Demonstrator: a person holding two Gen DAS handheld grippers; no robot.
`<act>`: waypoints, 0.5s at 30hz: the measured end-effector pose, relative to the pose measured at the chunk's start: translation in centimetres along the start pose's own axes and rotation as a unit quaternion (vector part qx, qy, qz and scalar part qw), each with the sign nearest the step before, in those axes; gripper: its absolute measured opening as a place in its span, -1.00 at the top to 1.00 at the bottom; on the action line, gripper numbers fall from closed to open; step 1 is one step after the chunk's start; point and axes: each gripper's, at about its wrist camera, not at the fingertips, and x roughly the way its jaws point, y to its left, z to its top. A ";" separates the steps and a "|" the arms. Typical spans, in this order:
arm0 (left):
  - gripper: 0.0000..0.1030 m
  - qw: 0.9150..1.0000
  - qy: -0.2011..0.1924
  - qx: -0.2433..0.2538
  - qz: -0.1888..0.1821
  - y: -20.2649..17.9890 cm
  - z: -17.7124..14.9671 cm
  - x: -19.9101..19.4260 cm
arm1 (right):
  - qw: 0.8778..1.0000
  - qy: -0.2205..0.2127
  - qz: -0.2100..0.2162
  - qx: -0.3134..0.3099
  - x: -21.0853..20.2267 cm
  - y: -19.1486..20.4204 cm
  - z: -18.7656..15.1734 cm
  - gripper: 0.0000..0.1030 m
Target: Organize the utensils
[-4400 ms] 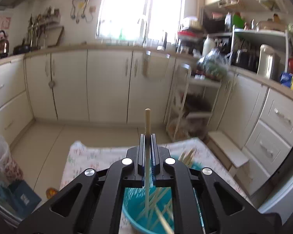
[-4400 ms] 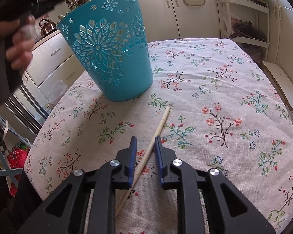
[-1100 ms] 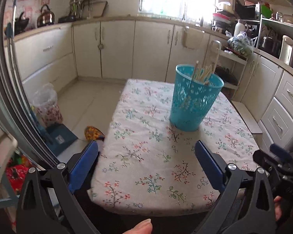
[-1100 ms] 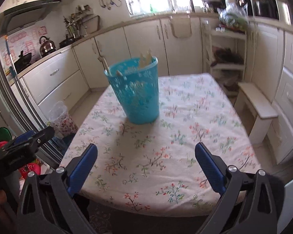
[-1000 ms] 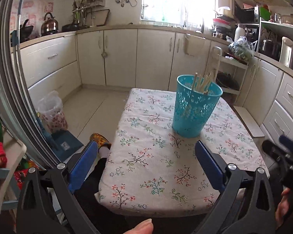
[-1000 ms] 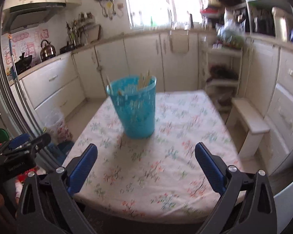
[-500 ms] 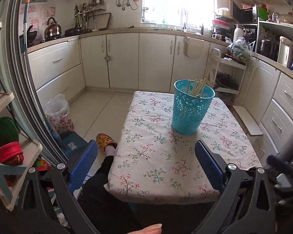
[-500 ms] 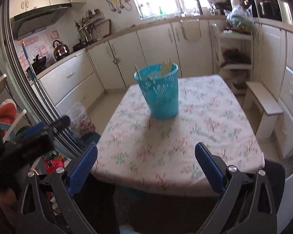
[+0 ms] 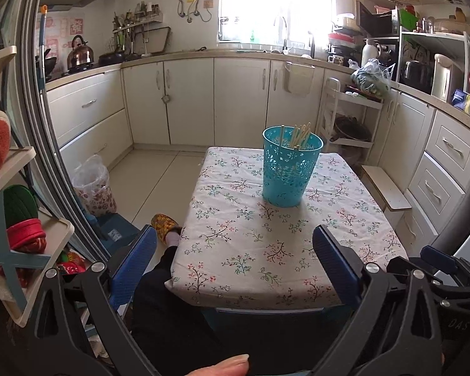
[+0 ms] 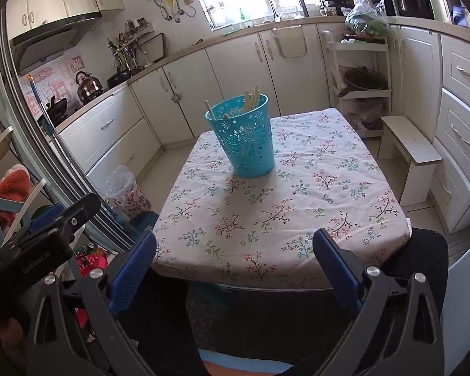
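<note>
Pale wooden chopsticks (image 9: 300,134) stand bunched in a teal plastic basket (image 9: 289,172) with lacy floral cut-outs, upright on the floral tablecloth (image 9: 266,244). Only the left view catches a thumb tip (image 9: 225,366). Left gripper (image 9: 234,269) and right gripper (image 10: 234,269) hang spread wide, empty, off the table's near edge.

the left gripper (image 9: 234,257) has black angular arms with silver screw heads and blue ribbed finger pads (image 9: 133,263). the right gripper (image 10: 234,260) is built the same. the person wears dark trousers (image 9: 169,310), a pale sock and a yellow patterned slipper (image 9: 163,221).
</note>
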 end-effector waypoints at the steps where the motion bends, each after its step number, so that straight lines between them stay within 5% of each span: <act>1: -0.85 1.000 0.001 0.000 -0.001 0.0 -0.1 -0.1 | 1.000 -0.003 0.000 -0.004 -0.2 0.2 -0.2 -0.86; 15: -0.85 1.000 -0.009 -0.012 0.001 0.5 -0.6 -1.6 | 0.997 -0.067 -0.010 -0.033 -3.0 1.5 -0.5 -0.86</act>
